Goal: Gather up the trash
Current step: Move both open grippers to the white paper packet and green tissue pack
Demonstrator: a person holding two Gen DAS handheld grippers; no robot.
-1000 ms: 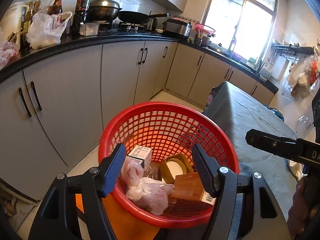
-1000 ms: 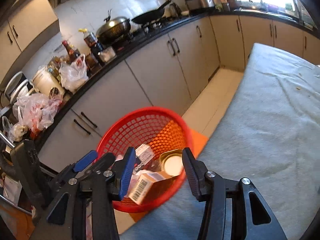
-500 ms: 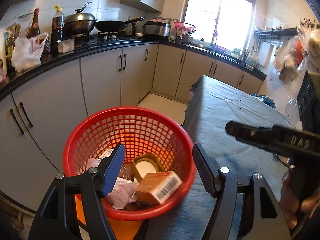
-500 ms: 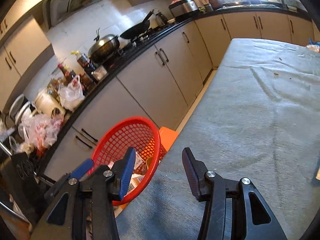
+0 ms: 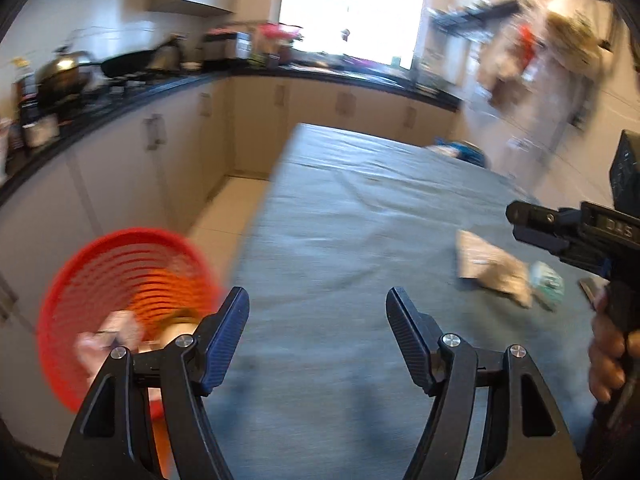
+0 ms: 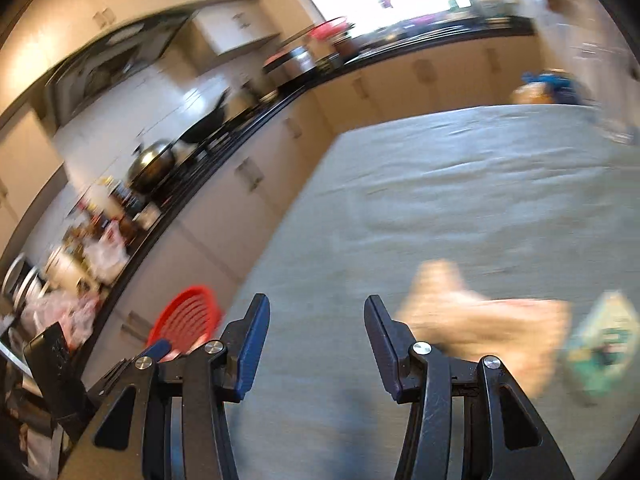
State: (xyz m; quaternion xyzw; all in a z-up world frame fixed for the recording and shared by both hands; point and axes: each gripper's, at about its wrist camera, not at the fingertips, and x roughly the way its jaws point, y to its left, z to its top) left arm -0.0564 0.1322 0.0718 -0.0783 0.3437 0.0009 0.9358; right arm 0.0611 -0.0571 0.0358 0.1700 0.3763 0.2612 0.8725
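A home kitchen: cream cabinets (image 5: 120, 160) under a black counter (image 5: 100, 108), a wok (image 6: 154, 166) and pan (image 5: 124, 65) on the stove, a bright window (image 5: 352, 8), a cloth-covered tabletop (image 5: 360, 240).

Daylight from the blown-out window (image 5: 352, 12) lights both views; heavy motion blur smears everything below it, fisheye bending and dark vignette at edges, only gripper fingers (image 5: 224, 336) sharp.
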